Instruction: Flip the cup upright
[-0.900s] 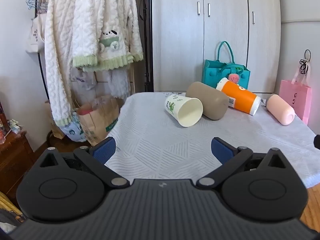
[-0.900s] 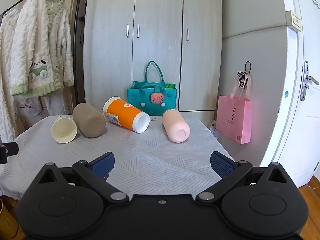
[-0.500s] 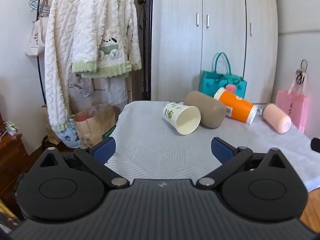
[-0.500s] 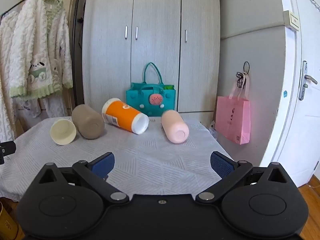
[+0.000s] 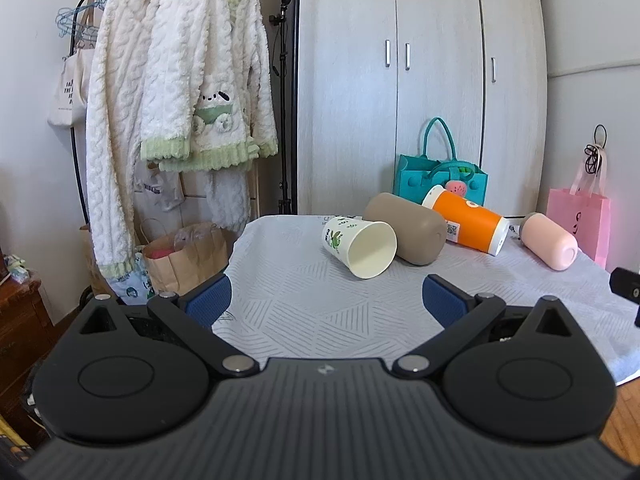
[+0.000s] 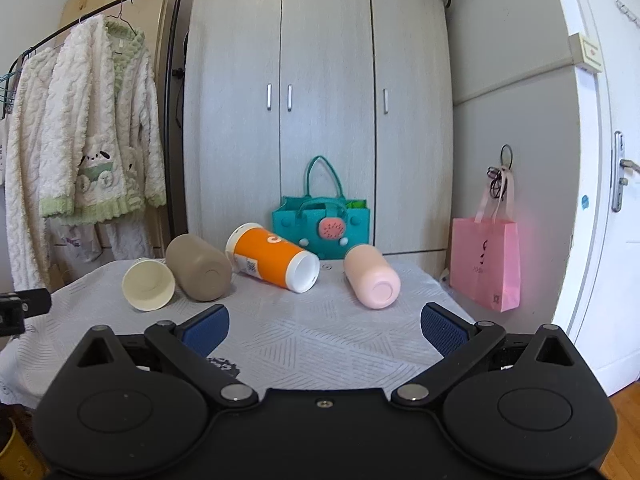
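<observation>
Several cups lie on their sides in a row on the white cloth-covered table [image 5: 320, 312]: a white paper cup with green print [image 5: 358, 246] [image 6: 149, 285], a tan cup [image 5: 406, 228] [image 6: 198, 268], an orange cup with white ends [image 5: 466, 219] [image 6: 272, 258], and a pink cup [image 5: 550, 241] [image 6: 372, 277]. My left gripper [image 5: 326, 300] is open and empty, over the table's near edge, short of the paper cup. My right gripper [image 6: 324, 326] is open and empty, short of the orange and pink cups.
A teal bag [image 6: 322, 226] stands behind the cups against a grey wardrobe [image 6: 316, 120]. A clothes rack with white fleece robes [image 5: 180, 100] and a brown paper bag [image 5: 184, 256] stand left of the table. A pink bag [image 6: 486, 266] hangs at the right.
Both grippers have drawn back a little and tilted up; the cups sit lower in both views. No cup has moved. Both grippers stay open.
</observation>
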A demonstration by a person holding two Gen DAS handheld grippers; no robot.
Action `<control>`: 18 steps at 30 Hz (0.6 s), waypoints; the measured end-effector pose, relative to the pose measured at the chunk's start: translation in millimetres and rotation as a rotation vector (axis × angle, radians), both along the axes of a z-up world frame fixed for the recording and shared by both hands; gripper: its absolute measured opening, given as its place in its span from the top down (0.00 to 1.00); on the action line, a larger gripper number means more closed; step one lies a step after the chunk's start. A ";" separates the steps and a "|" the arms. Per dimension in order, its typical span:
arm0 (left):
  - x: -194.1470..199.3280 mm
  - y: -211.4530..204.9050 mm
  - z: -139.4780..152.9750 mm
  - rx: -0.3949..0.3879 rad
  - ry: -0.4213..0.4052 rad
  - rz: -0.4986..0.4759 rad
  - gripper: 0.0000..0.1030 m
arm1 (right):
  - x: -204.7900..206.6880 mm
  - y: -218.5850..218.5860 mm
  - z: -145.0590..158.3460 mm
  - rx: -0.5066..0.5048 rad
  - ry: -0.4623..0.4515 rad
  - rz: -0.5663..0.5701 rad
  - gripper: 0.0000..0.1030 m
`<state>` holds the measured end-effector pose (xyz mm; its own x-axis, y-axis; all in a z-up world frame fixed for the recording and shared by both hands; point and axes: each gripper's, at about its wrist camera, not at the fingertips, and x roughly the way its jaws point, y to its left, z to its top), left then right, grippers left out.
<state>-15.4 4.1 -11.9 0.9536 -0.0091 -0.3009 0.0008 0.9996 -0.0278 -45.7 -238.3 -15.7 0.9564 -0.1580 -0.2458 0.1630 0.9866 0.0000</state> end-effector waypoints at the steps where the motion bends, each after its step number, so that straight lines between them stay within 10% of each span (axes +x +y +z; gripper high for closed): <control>1: -0.1 0.5 -0.3 -0.005 -0.001 -0.003 0.00 | 0.0 -0.2 -1.2 -0.006 -0.008 -0.003 0.00; 18: 0.9 -0.4 -3.7 -0.054 0.010 -0.022 0.00 | 0.1 0.1 -10.3 -0.050 -0.031 -0.024 0.00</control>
<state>-14.5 3.7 -15.6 0.9498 -0.0463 -0.3093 0.0219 0.9964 -0.0819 -45.5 -238.2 -25.9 0.9592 -0.1925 -0.2073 0.1875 0.9813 -0.0440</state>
